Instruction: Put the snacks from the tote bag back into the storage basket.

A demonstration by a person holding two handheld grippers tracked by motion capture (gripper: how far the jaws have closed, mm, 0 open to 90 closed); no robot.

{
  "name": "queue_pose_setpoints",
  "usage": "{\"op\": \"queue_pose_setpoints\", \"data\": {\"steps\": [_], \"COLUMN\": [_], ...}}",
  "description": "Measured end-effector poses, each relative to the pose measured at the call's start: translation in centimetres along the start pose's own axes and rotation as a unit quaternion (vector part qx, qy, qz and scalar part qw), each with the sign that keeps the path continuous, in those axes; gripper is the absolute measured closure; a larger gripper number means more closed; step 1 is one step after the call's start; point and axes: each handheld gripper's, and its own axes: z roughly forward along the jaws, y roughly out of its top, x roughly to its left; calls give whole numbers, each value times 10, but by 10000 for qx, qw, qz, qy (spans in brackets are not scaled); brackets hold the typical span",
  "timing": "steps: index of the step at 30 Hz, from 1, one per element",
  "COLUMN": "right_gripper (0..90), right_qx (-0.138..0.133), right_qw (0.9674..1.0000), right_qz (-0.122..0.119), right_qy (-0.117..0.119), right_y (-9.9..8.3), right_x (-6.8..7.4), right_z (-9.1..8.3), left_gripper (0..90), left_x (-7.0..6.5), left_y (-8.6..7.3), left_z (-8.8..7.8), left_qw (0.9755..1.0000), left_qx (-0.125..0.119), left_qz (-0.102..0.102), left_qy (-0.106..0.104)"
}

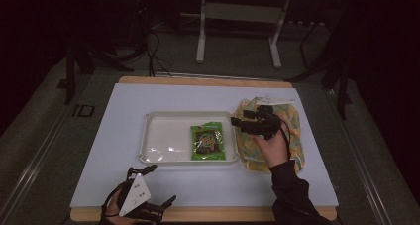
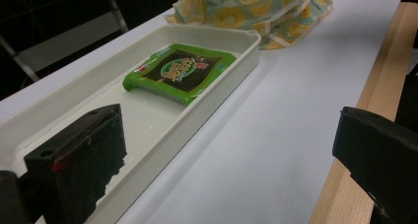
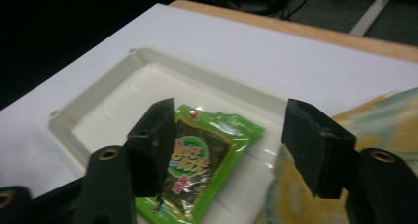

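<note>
Seaweed snack packet [image 1: 208,142], green with a dark printed panel, lies flat inside the white tray [image 1: 163,117], toward the tray's right end, on the pale sheet that covers the table [image 1: 124,185]. Just past that end of the tray, touching or nearly touching its rim, lies a yellow lemon-print bag [image 1: 295,131], and the right gripper [image 1: 236,121] hangs over the bag's left part, its jaws pointing leftward at the tray's right wall. In the right gripper view those jaws stand wide apart with nothing between them; the packet [image 3: 204,160] lies below and just ahead, partly behind the left-hand jaw, while the bag [image 3: 389,115] shows by the other jaw. The left gripper [image 1: 158,188] rests well apart from the packet, near the table's front edge, in front of the tray's left corner. Its jaws are also spread wide and empty; in the left gripper view the tray [image 2: 236,66] runs away from one jaw, with the packet [image 2: 180,71] at its far end and the bag [image 2: 251,9] beyond.
</note>
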Motion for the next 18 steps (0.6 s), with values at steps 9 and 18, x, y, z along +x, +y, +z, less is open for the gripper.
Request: {"op": "queue_pose_setpoints", "data": {"steps": [9,18], "right_gripper": [199,160], "right_qx": [-203,-223], "right_qw": [9998,9993], "right_qz": [-14,-190], "right_qy": [-90,-247], "right_y": [-2,-13], "right_x": [-16,-27], "right_z": [-24,-38], "left_gripper": [3,4], "left_x": [0,0], "left_y": [0,0], "left_z": [0,1], "left_qw": [10000,10000], "left_qx": [2,16], "left_qz": [-4,-22], "left_qy": [-1,-5]}}
